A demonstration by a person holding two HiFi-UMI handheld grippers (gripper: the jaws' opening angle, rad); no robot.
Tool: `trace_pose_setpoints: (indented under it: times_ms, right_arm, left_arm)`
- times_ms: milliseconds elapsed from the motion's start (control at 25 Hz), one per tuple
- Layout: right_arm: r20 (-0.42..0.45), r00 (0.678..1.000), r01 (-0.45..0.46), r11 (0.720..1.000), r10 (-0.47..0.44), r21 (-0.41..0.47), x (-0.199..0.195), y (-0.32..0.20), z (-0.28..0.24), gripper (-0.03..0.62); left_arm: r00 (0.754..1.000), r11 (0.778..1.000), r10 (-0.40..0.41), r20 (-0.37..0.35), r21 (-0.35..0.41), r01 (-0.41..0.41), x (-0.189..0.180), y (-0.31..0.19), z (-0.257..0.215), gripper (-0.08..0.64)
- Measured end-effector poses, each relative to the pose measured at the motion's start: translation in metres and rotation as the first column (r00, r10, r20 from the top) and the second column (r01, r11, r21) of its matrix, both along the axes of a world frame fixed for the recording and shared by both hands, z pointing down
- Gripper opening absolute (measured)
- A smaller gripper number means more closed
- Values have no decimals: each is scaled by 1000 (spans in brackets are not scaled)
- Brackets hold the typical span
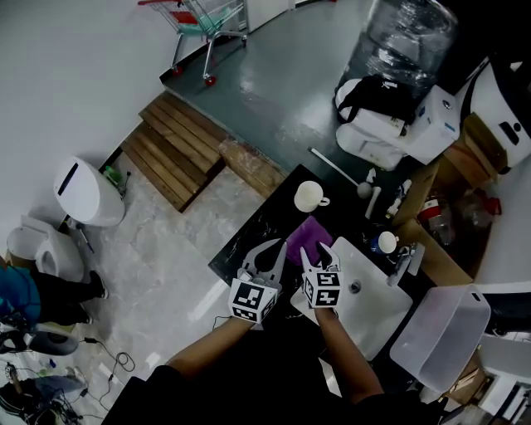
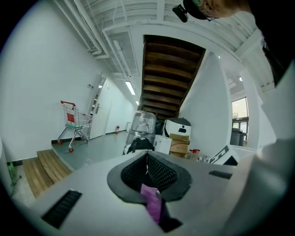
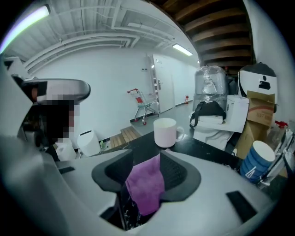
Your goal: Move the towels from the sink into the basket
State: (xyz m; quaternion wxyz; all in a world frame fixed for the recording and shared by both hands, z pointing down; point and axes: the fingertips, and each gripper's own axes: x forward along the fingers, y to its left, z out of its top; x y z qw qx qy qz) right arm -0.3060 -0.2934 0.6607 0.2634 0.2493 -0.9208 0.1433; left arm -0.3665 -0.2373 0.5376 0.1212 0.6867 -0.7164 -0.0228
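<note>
1. The left gripper point(image 2: 147, 159) is clenched: its jaws meet, and a thin strip of the purple towel point(image 1: 311, 236) is nipped low between them
2. The right gripper point(image 3: 147, 159) is released: its jaws stand apart and the same towel drapes down through the gap, lying against one pad with dark space at the other, so nothing presses it there
3. In the head view the towel lies at 12 o'clock from both grippers, touching their tips; it is bunched where the sink point(image 1: 373, 311) meets the black counter point(image 1: 253, 232), and no clear long axis can be read
4. The basket point(image 1: 440, 336), a pale translucent tub, sits at about 4 o'clock from the right gripper, on the far side of the sink and well apart from the towel; the right hand is the nearer one, but only the left has a grip, so I judge the carry must either swing the left across the basin or wait for the right to close again
5. The basin looks bare, with a tap point(image 1: 402, 266) at its 2 o'clock edge; a white mug point(image 1: 309, 197) stands on the counter at 12 o'clock, just beyond the towel
6. Farther out are a water-cooler bottle point(image 1: 406, 33) at 1 o'clock, wooden steps point(image 1: 174, 149) at 10 o'clock and a shopping cart point(image 1: 207, 17) at 11 o'clock
</note>
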Motion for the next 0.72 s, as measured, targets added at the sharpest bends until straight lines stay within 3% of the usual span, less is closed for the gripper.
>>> trace_pose_setpoints:
  times_ms: [400,600,680,720]
  right_arm:
    - [-199,976,65,992,-86,-109,-11,-22,86,318]
    - [-278,954,100,993,-113,-63,-15,-26,98,319]
    - [-284,953,94,994,-106,-55,-17,-27,100,290]
    - [-279,955,88,995,-98,-48,-18,-27,100,245]
  left_arm:
    - [999,998,29,15,-56,-29,0,-5,16,14]
    - [1000,997,4,6,-72,-3,-7,-2,23,14]
    - [1000,997,-10,0,-73,10,-10,0,24,14]
    - [1000,997,-16,-4,-72,15,-12,1,25,14]
